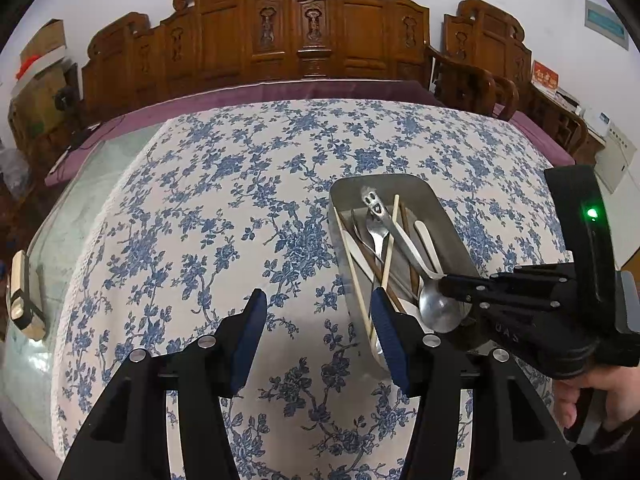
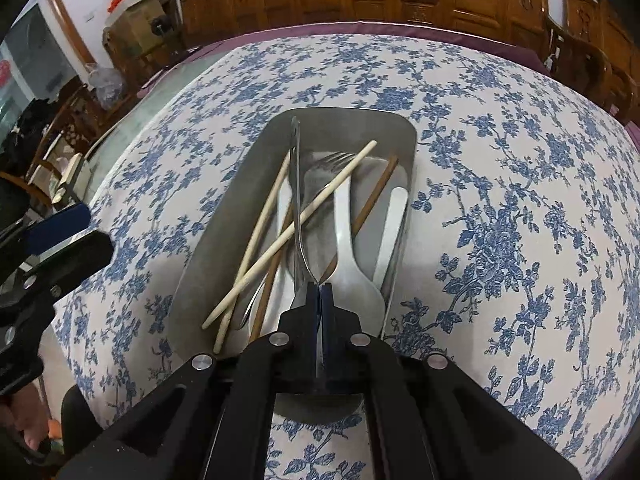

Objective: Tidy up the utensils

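Gripping a steel spoon (image 2: 299,216) near its bowel end edge-on, the right gripper (image 2: 320,294) lowers it into the tray (image 2: 208,240) at twelve o'clock, among chopsticks (image 2: 296,224) and a fork (image 2: 326,164). The left gripper (image 1: 318,300) hangs empty, jaws parted, at the tray's nine o'clock.

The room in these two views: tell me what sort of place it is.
Probably a home living or dining room. A table under a blue floral tablecloth holds a metal tray of utensils, with a carved wooden bench behind it and stacked cardboard boxes in a corner.
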